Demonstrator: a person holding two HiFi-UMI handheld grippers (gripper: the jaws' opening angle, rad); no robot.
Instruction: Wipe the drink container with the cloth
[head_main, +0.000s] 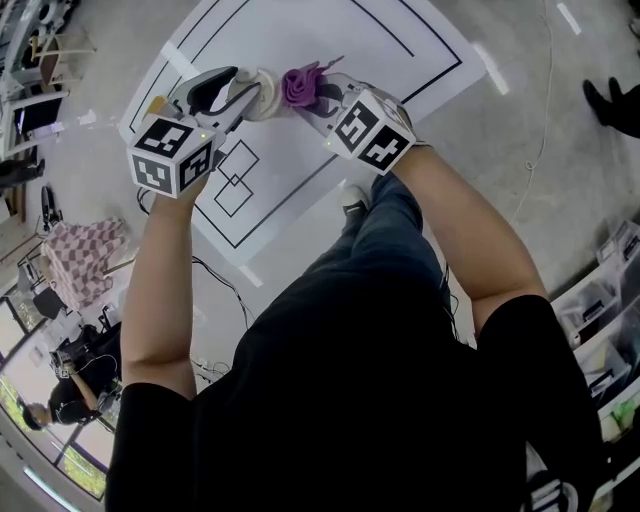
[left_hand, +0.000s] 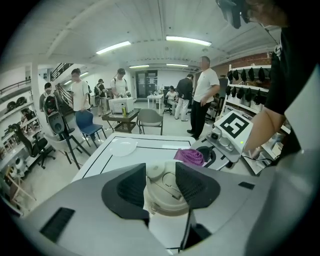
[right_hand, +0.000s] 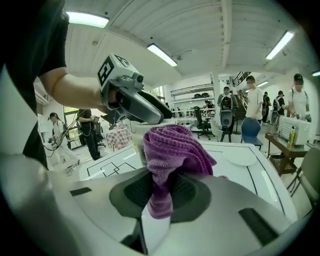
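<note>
A cream drink container (head_main: 266, 92) with a round lid (left_hand: 166, 192) is held above the white table, and my left gripper (head_main: 248, 96) (left_hand: 162, 187) is shut on its sides. My right gripper (head_main: 318, 100) (right_hand: 161, 192) is shut on a bunched purple cloth (head_main: 300, 84) (right_hand: 172, 150). The cloth sits right beside the container on its right, and the frames do not show whether they touch. From the left gripper view the cloth (left_hand: 190, 156) shows just past the lid. In the right gripper view the cloth hides most of the container, with the left gripper (right_hand: 142, 107) above it.
The white table (head_main: 300, 40) has black lines on it, and a white plate (left_hand: 122, 147) (right_hand: 241, 157) lies on its far part. Several people stand beyond it among chairs (left_hand: 150, 120) and shelves. A checkered cloth (head_main: 85, 258) lies down at the left.
</note>
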